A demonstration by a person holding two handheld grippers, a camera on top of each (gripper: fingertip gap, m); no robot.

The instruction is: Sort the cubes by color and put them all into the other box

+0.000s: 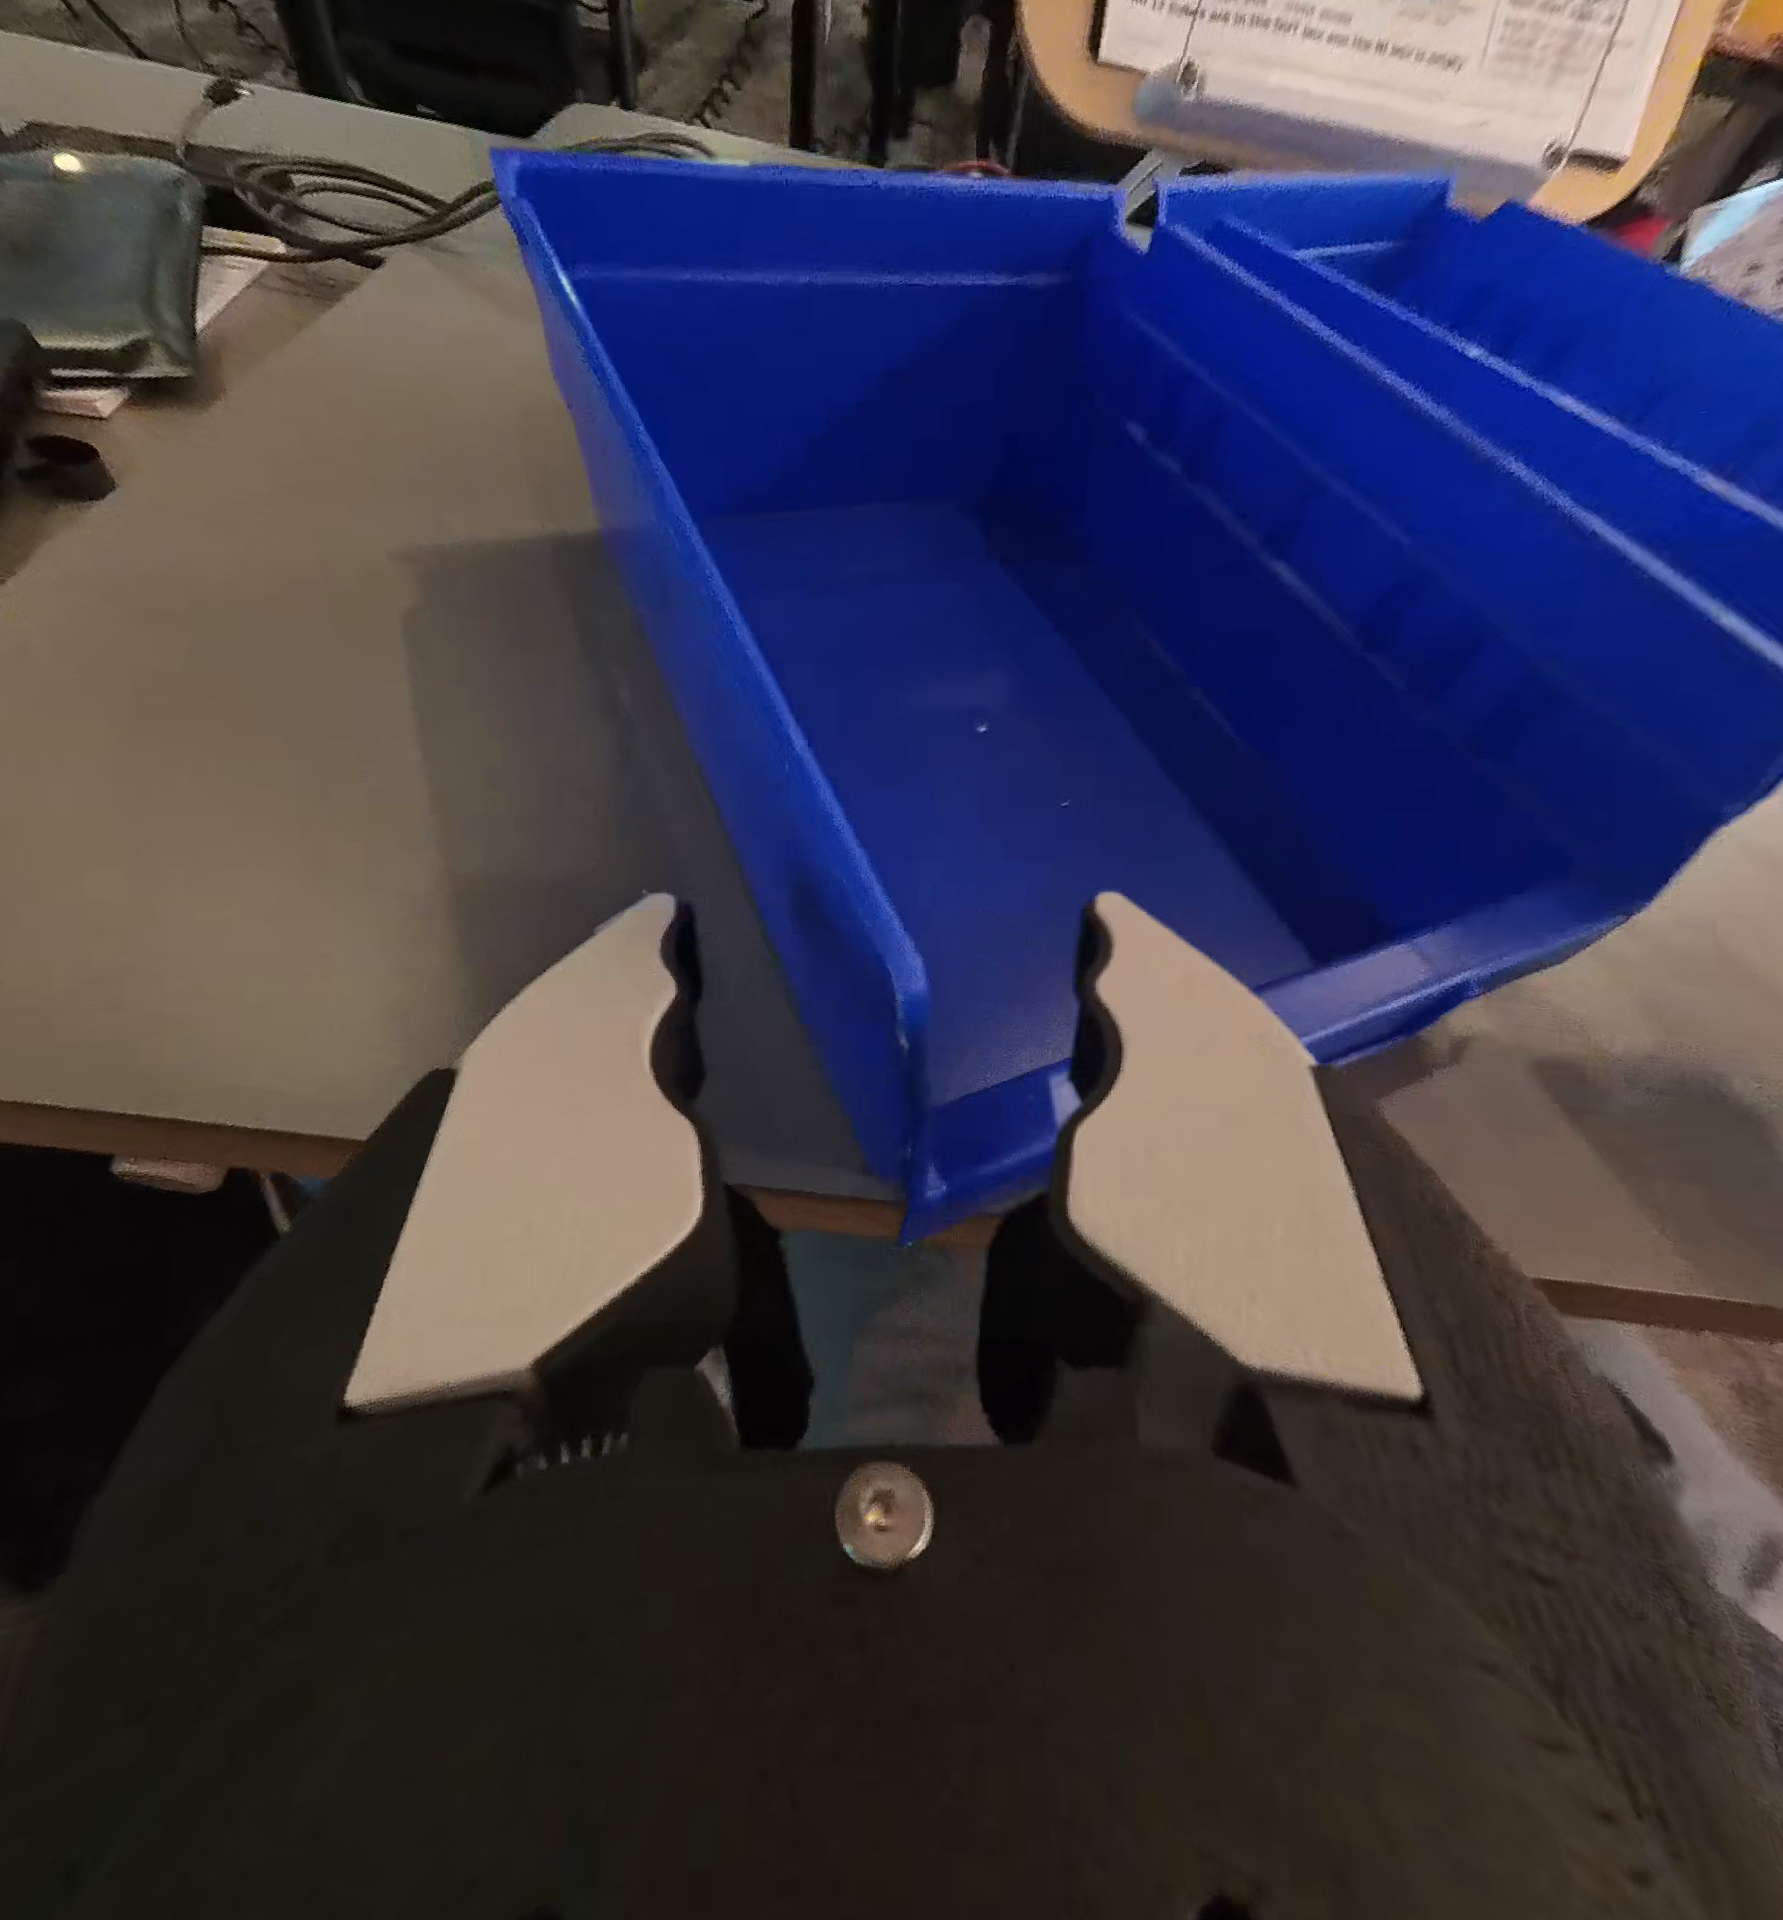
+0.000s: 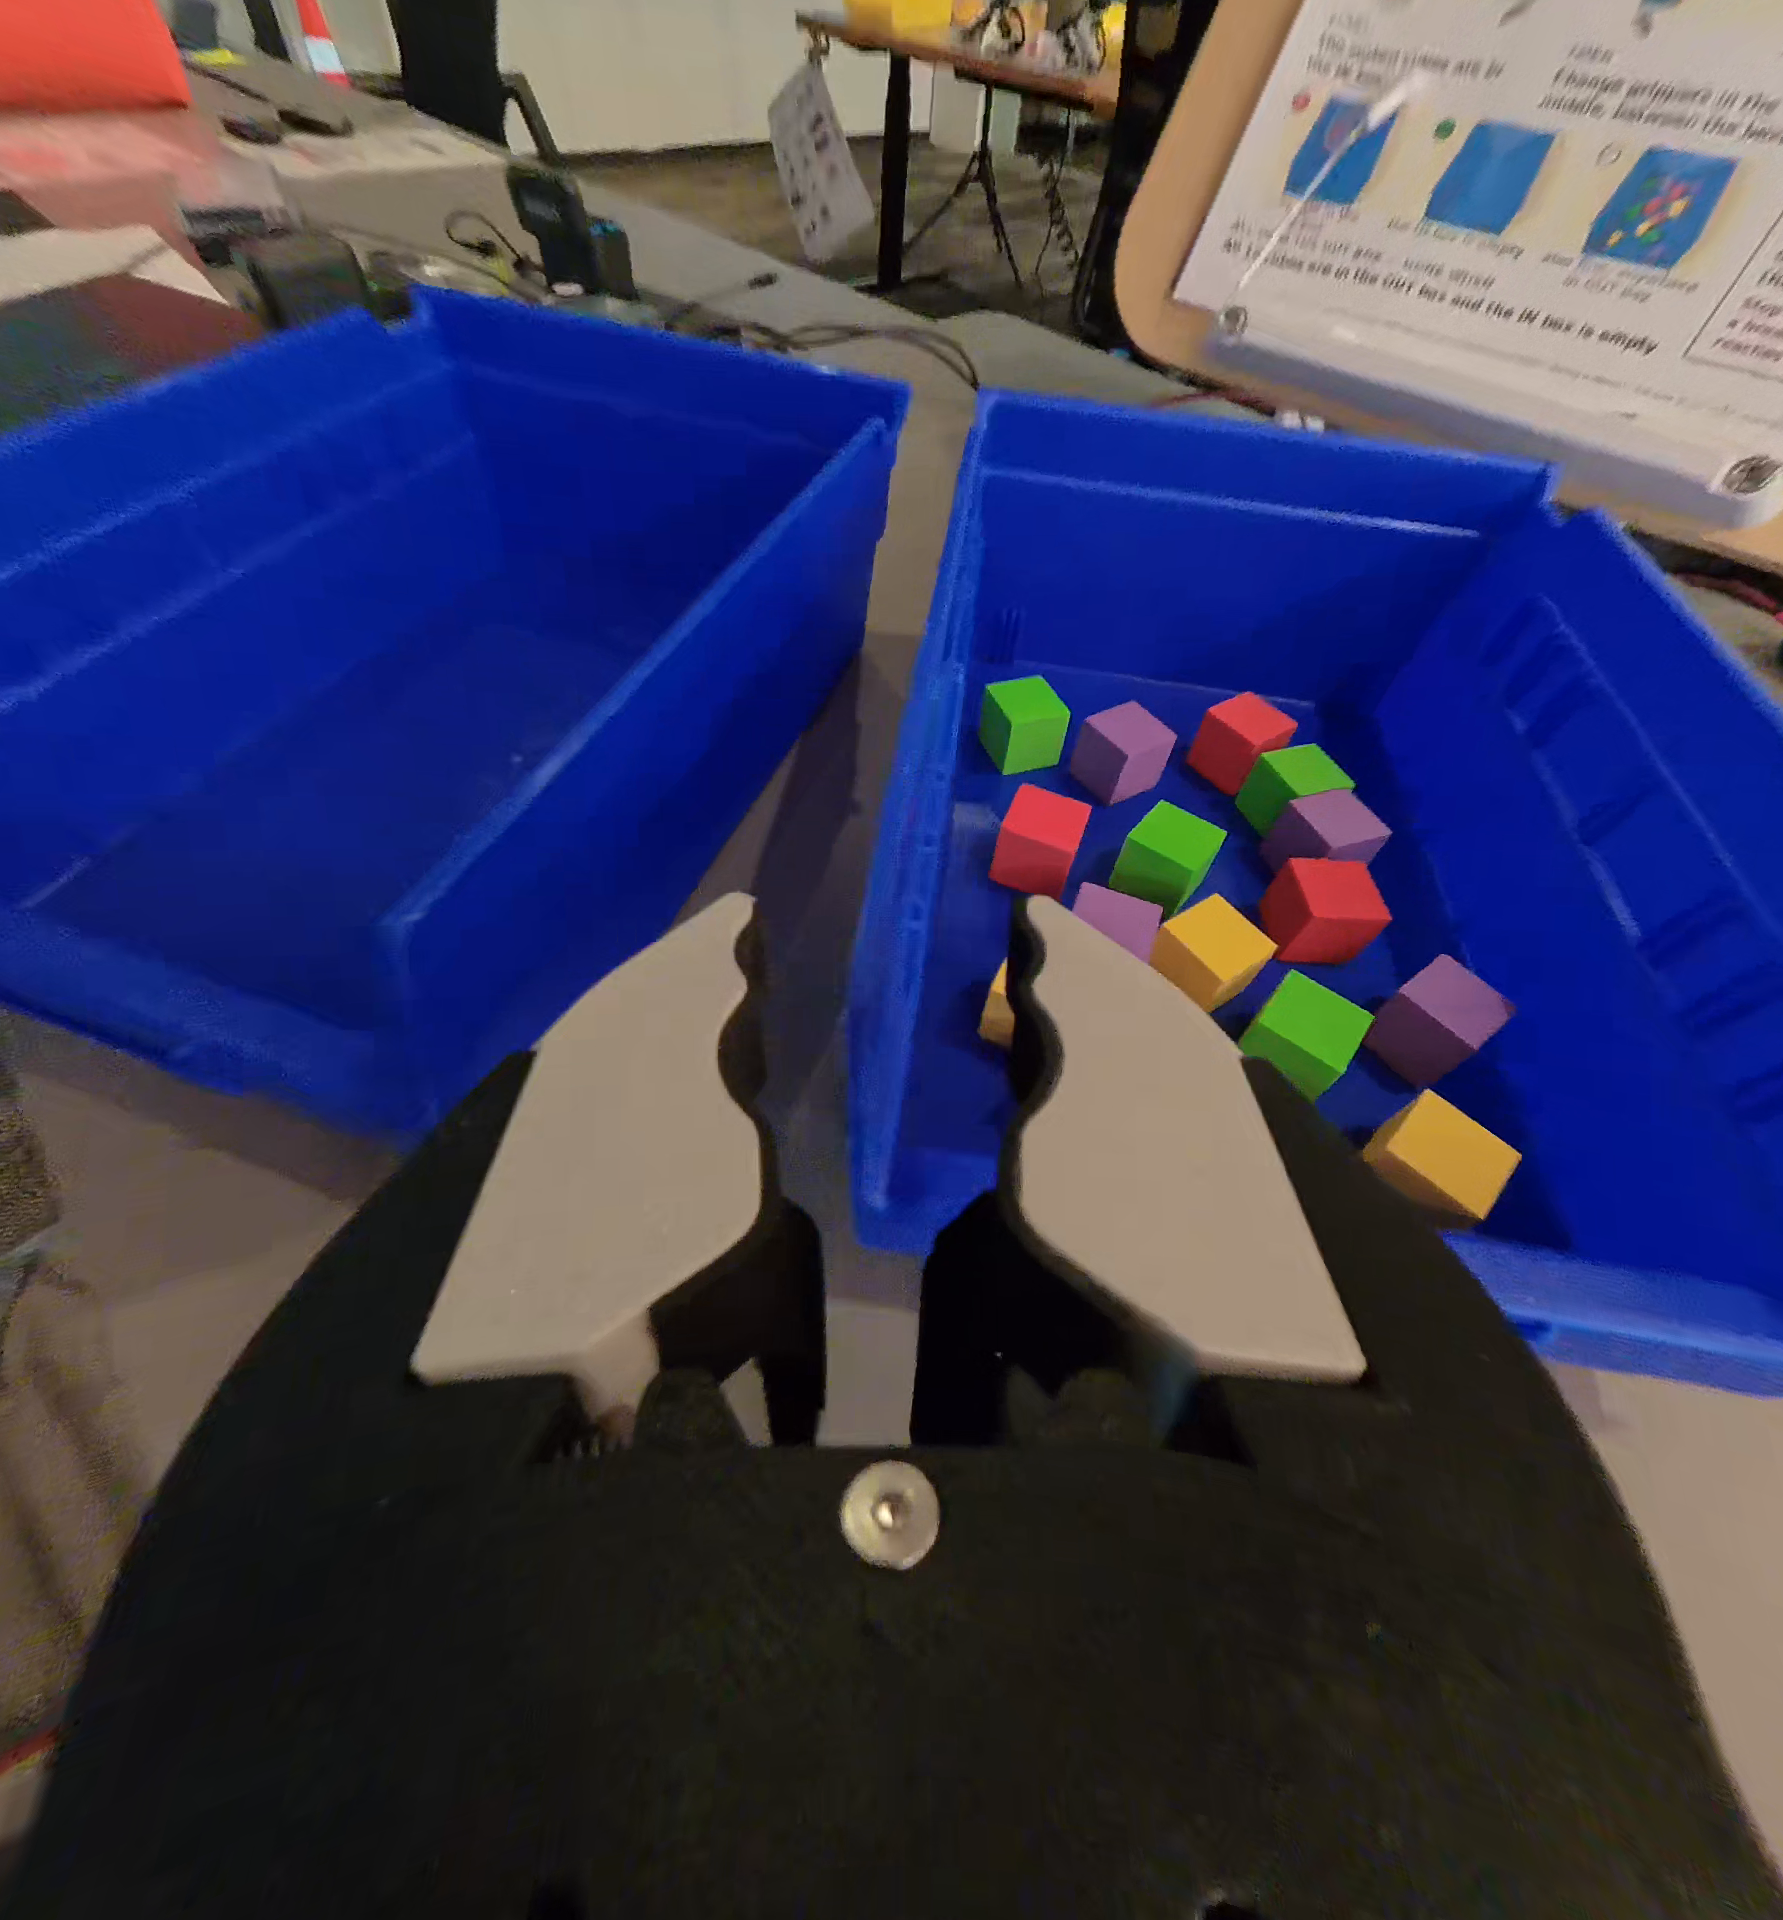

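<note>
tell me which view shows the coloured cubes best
The right wrist view. The coloured cubes, green, purple, red and yellow, lie scattered on the floor of the right blue bin, just past the right claw. The left wrist view shows only the empty blue bin and the outer wall of the second; no cubes appear.

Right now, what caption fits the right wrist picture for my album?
Open right gripper straddles the wall of a blue bin of colourful cubes, beside an empty blue bin.
</note>
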